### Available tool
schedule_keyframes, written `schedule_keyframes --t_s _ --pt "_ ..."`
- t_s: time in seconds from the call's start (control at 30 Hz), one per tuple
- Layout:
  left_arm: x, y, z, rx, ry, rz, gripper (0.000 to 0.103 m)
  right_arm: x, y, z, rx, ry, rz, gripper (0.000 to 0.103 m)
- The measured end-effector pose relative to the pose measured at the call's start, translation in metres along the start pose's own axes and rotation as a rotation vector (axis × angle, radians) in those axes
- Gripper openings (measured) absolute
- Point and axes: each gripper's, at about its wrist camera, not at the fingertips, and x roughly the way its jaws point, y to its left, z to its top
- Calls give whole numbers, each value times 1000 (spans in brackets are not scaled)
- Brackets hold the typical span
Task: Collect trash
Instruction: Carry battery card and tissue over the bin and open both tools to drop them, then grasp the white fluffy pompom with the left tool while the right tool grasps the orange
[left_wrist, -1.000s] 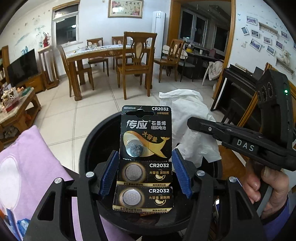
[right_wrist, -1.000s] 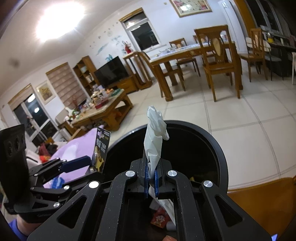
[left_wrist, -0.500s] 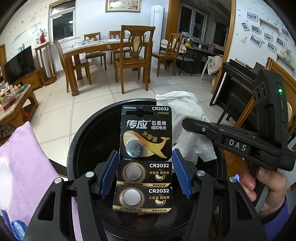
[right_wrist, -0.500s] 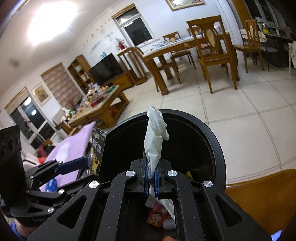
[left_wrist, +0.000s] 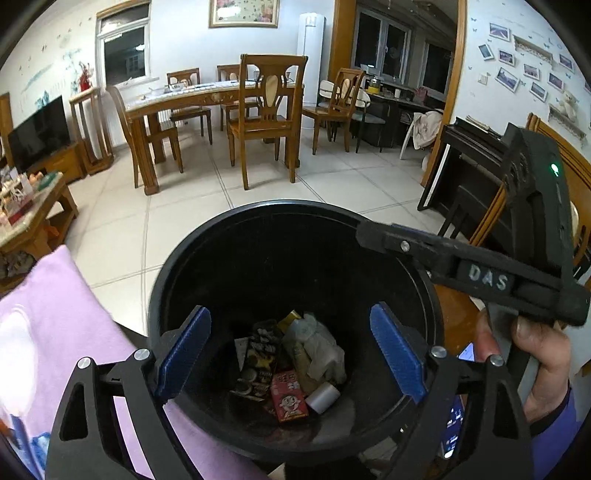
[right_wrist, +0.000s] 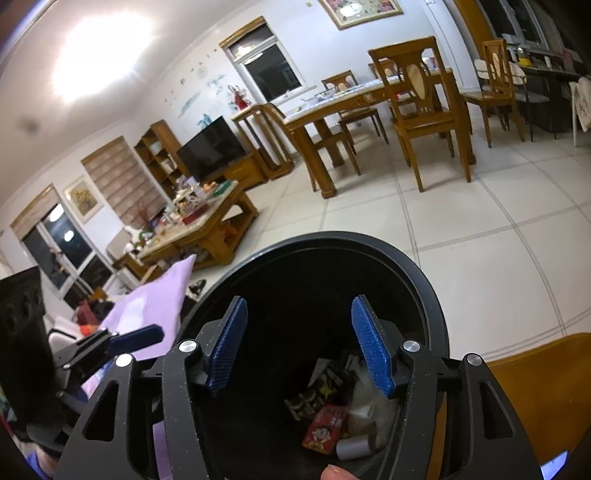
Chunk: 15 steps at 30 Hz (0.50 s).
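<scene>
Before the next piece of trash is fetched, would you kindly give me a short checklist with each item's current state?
1. Left tool empty: ok; its jaws are opening with nothing between them.
2. Right tool empty: ok; jaws opening, nothing between them.
3. Battery card inside the black bin: ok, lying at the bottom.
4. White tissue inside the bin: ok, resting beside the card.
5. Nothing hanging over the bin rim: ok in both views.
6. More trash left to collect outside the bin: cannot tell from these views.
</scene>
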Motion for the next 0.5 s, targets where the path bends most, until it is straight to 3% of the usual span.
schedule_keyframes --t_s 0.1,0.3,0.5 --pt "-18 8 -7 -8 -11 8 88 -2 16 1 -18 -4 6 66" --pt "-67 53 -37 -94 -44 68 88 5 75 -4 -99 18 52 66" --pt "-134 125 -91 -231 -67 218 88 23 161 -15 -207 67 118 66"
